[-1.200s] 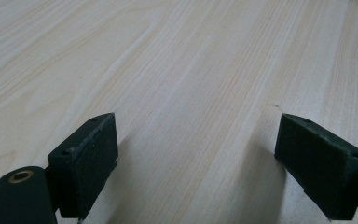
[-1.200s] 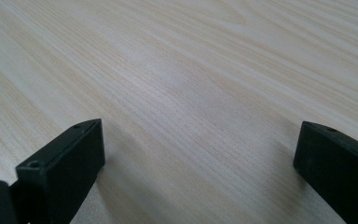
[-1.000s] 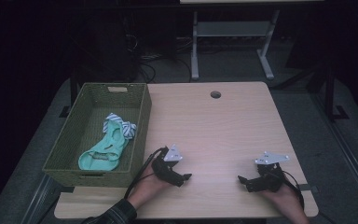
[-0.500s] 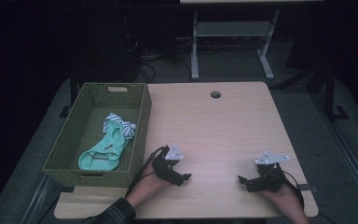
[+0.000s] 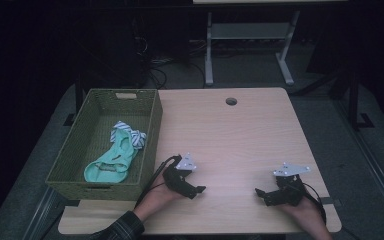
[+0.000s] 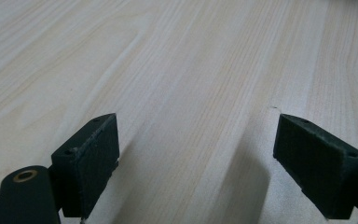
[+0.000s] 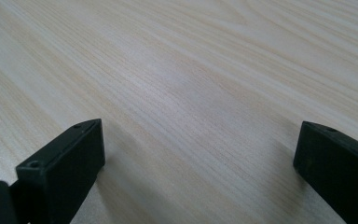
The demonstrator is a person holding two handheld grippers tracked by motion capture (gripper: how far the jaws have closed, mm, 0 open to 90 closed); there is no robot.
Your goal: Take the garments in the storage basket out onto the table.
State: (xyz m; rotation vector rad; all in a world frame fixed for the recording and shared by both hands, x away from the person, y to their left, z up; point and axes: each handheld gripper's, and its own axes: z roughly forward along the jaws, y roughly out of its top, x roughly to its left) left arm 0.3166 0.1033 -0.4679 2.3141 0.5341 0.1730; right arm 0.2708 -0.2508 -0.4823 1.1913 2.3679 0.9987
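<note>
At the far left of the high view a green woven basket [image 5: 70,165] sits on the left edge of the light wooden worktop [image 5: 240,135], its long side running from near to far. Inside it lies a mint-green garment [image 5: 111,162], with a striped blue-and-white piece of cloth [image 5: 128,133] at its far end; both rest on the basket floor.

Just right of the basket's near corner, the left gripper [image 5: 192,190] is low over the worktop, held by a hand coming in from the near edge, a plaid sleeve [image 5: 122,227] showing at the wrist. A grey three-cornered plate sits on top of it. In the left gripper view its fingers [image 6: 91,163] are spread wide apart with only bare wood grain between them, holding nothing.

Well to the right, near the worktop's near right corner, the right gripper [image 5: 261,194] also sits low over the wood, pointing left toward the other gripper. In the right gripper view its fingers [image 7: 67,168] stand wide apart too, empty, over bare wood.

At the far middle of the worktop is a round cable hole [image 5: 231,101].
</note>
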